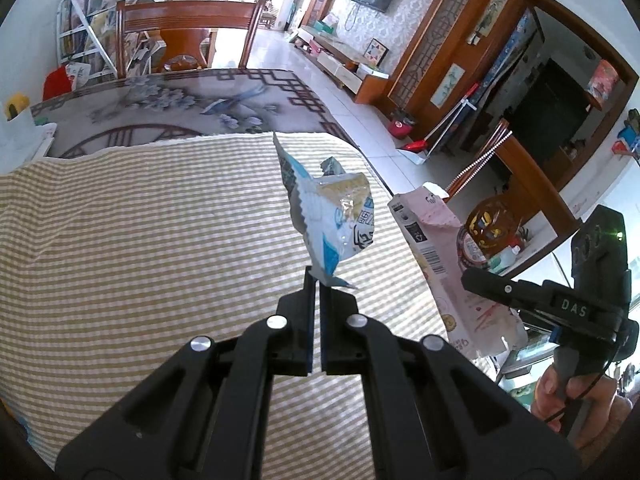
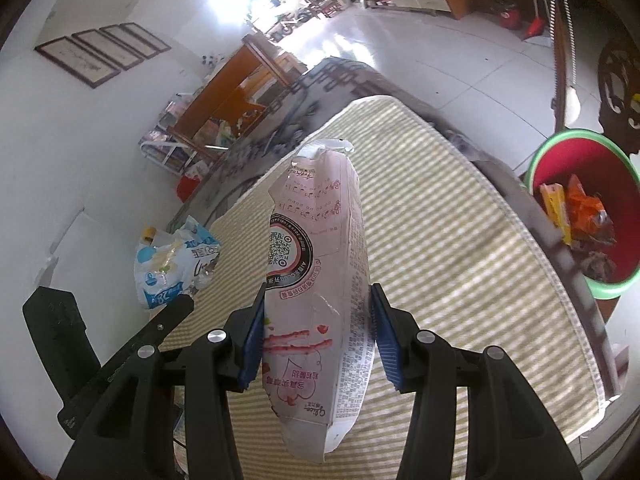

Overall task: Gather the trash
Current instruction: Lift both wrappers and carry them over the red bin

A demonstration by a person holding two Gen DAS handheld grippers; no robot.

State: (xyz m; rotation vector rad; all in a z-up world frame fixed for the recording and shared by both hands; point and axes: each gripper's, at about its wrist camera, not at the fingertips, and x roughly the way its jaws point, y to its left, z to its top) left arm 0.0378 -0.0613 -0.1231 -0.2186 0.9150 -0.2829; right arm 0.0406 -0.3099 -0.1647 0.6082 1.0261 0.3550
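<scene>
Striped bench bare; left gripper jaws pinch a blue wrapper, right gripper jaws clamp a pink carton; red bin awaits.

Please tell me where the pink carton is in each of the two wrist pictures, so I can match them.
Left wrist: the pink carton is at the right, gripped by the right claw.
Right wrist: pink carton at centre, between that claw's blue pads.
Shared landmark: the striped cloth beneath.
</scene>
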